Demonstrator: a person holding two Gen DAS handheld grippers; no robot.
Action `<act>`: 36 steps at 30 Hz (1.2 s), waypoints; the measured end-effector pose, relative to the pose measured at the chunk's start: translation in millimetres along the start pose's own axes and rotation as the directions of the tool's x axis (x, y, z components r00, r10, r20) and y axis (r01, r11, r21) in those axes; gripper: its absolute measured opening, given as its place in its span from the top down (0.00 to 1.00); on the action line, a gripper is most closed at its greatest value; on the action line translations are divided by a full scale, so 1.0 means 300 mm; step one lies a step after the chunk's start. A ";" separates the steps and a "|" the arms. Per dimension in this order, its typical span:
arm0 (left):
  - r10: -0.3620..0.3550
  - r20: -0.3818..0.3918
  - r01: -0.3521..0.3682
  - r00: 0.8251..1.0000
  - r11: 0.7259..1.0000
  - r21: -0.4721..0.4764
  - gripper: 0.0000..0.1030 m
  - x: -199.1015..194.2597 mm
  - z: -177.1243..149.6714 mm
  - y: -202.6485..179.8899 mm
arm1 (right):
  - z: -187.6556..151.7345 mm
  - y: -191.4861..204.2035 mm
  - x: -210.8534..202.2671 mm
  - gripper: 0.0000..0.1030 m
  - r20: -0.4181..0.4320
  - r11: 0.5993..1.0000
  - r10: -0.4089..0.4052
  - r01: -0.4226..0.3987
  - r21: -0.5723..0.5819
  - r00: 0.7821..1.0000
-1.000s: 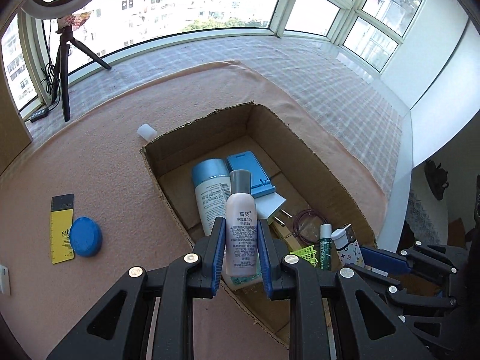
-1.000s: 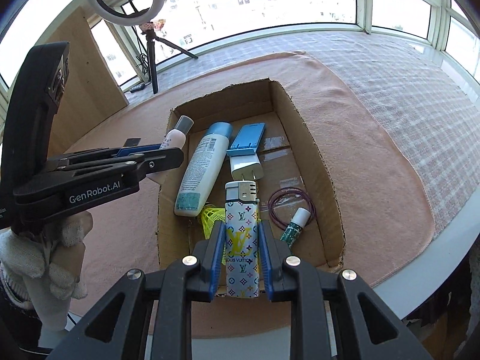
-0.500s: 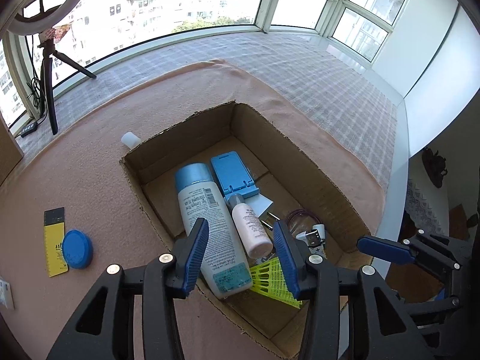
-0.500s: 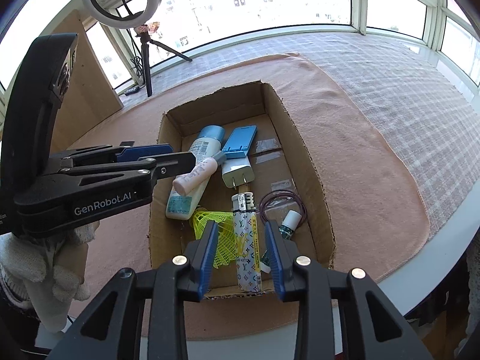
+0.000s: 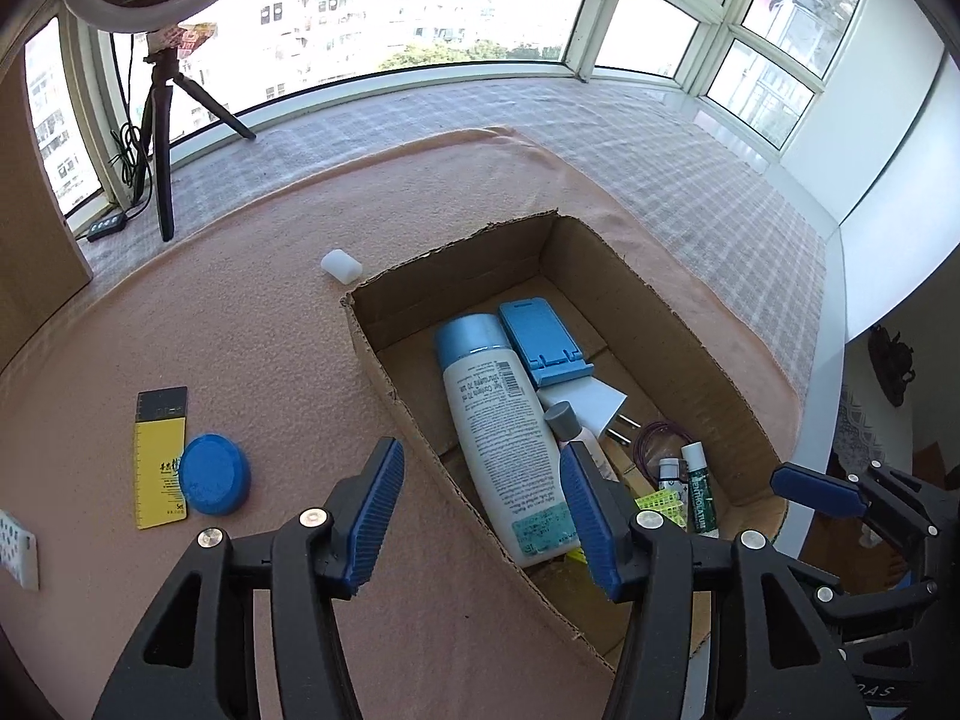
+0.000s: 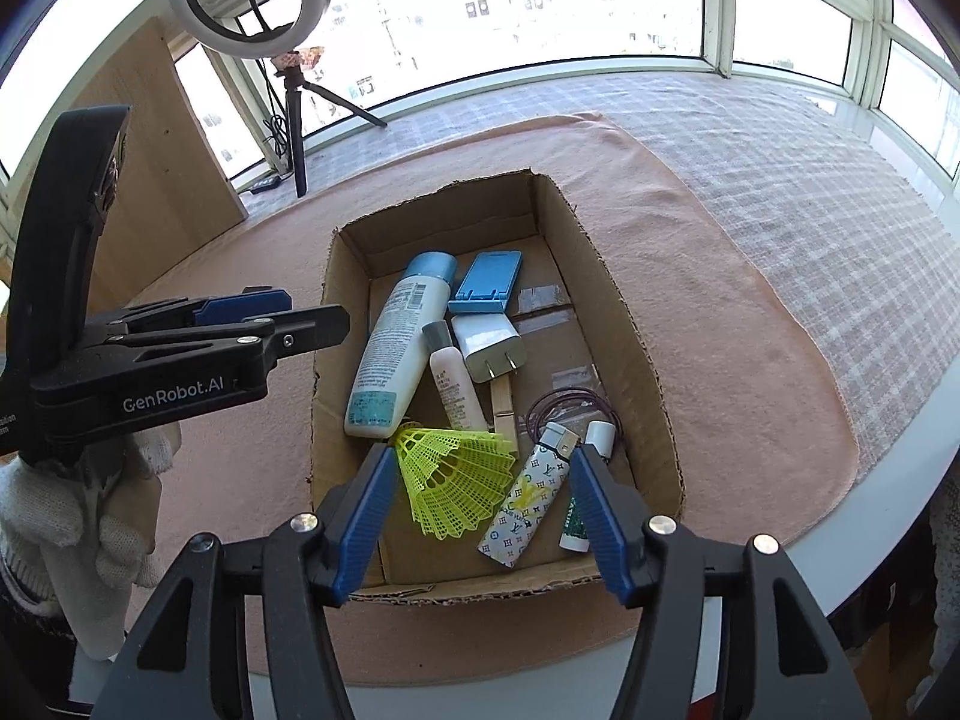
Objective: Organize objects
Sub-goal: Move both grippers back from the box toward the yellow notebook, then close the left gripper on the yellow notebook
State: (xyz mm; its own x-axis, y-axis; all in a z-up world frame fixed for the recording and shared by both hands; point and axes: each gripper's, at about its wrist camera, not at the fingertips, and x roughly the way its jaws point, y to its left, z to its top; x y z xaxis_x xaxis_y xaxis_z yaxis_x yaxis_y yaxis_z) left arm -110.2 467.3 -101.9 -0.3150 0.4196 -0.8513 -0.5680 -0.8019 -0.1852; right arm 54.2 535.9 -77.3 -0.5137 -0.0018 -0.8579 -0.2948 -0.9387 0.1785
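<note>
Both grippers are seen empty above the cardboard box (image 6: 606, 276). The left gripper (image 5: 480, 516) stands about half open with nothing between its pads; its jaws have just been opening, and the small pink bottle (image 6: 456, 387) is seen lying flat inside the box beside the large white lotion bottle (image 6: 390, 360). The right gripper (image 6: 483, 519) is likewise part open, its jaws having just been opening, with the patterned lighter (image 6: 528, 495) lying loose on the box floor below and between the pads, not pressed by either. The things not yet boxed are noted on the pink-covered bench (image 5: 240, 330), all on the left gripper's side: a blue round lid (image 5: 213, 474) just beside and overlapping a yellow-and-black card (image 5: 157, 456), a small white cap (image 5: 341, 266) near the box's far left corner, and a white perforated piece (image 5: 18, 549) at the frame edge. The blue lid is judged the likeliest next pick: it lies to the left of the left gripper's left pad and slightly ahead, well clear of the box wall. Being round, no long axis is offered, so no wrist roll is called for; the card's long axis runs roughly away from the camera. The left hand (image 6: 90, 510), gloved in white, is plainly the nearer; the right gripper is separated from those items by the whole box.
</note>
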 end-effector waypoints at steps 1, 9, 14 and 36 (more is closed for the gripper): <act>0.008 0.000 -0.008 1.000 1.000 -0.012 0.44 -0.004 -0.005 0.024 | 0.001 0.004 0.001 0.46 0.000 1.000 0.001 -0.001 0.000 1.000; 0.114 -0.030 -0.117 0.993 0.984 -0.136 0.44 -0.023 -0.046 0.268 | 0.003 0.060 -0.001 0.46 0.005 0.999 0.007 -0.007 -0.033 1.000; 0.164 -0.079 -0.177 0.983 0.963 -0.203 0.44 -0.013 -0.074 0.434 | 0.004 0.107 0.005 0.45 0.006 0.997 -0.001 0.001 -0.073 1.000; 0.173 -0.214 -0.236 0.961 0.919 -0.315 0.44 0.200 0.048 0.733 | -0.017 0.036 0.009 0.44 -0.013 1.000 -0.026 0.026 -0.010 1.000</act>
State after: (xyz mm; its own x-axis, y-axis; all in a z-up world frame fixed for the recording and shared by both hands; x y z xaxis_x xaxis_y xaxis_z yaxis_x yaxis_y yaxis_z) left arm -265.1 322.2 -186.6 -0.2381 0.1736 -0.9556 -0.2085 -0.9701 -0.1243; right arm 53.9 524.0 -80.1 -0.4952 0.0186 -0.8686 -0.3005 -0.9417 0.1512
